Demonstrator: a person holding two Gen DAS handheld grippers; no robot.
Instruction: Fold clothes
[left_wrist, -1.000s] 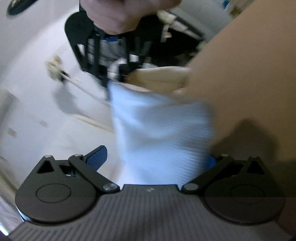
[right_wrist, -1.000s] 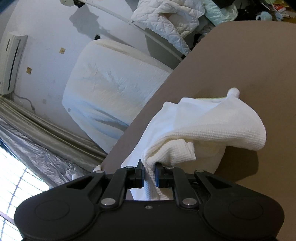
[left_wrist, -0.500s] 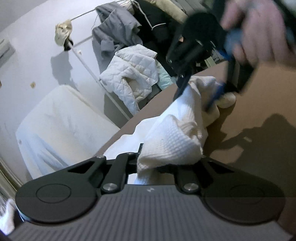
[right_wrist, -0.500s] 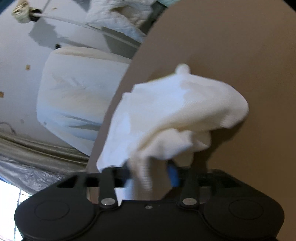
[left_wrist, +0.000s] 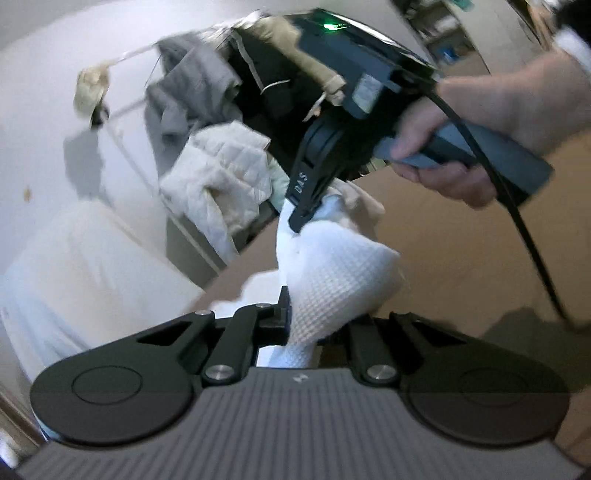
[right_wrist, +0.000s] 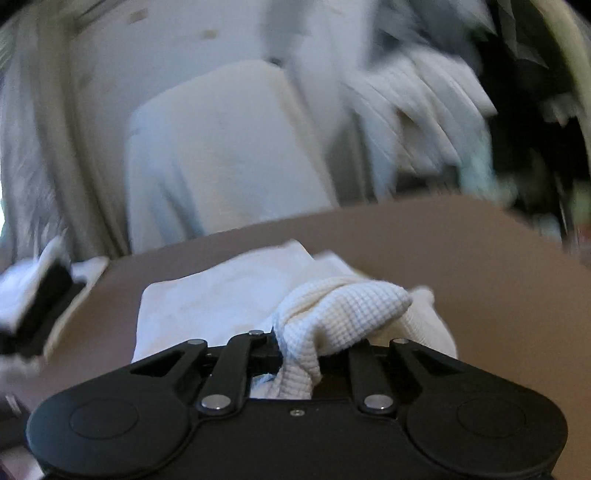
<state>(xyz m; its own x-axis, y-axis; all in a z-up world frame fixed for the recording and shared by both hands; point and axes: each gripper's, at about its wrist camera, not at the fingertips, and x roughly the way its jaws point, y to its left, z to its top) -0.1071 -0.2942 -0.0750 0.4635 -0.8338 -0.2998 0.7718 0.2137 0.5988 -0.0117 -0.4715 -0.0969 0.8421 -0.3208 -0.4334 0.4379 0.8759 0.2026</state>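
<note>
Cloth (left_wrist: 332, 280), white and waffle-woven, is filling the middle of the left wrist view, bunched and lifted off the brown counter (left_wrist: 461, 258). The left hand-held gripper (left_wrist: 314, 325) is pinching a fold of it, the jaws having just been closing with the fabric between them. Farther up the same cloth, the right hand-held gripper (left_wrist: 301, 218) is biting into another fold, tips downward, with a bare hand (left_wrist: 461, 147) wrapped around its grey handle and a black cable trailing from it. Behind the counter a white quilted jacket (left_wrist: 221, 173) and a grey garment (left_wrist: 192, 92) are hanging from a rail, blurred.

Seen from the right wrist view, the cloth (right_wrist: 332, 310) is draping over the right hand-held gripper (right_wrist: 299, 354), whose jaws have just been closing and are now clamping a thick fold. The rest of the cloth is lying flat on the counter (right_wrist: 480, 258) just beyond. At the left edge the left hand-held gripper (right_wrist: 40, 306) is showing as a dark blur with white fabric around it. A white covered shape (right_wrist: 221, 155) is standing past the counter's far edge.
</note>
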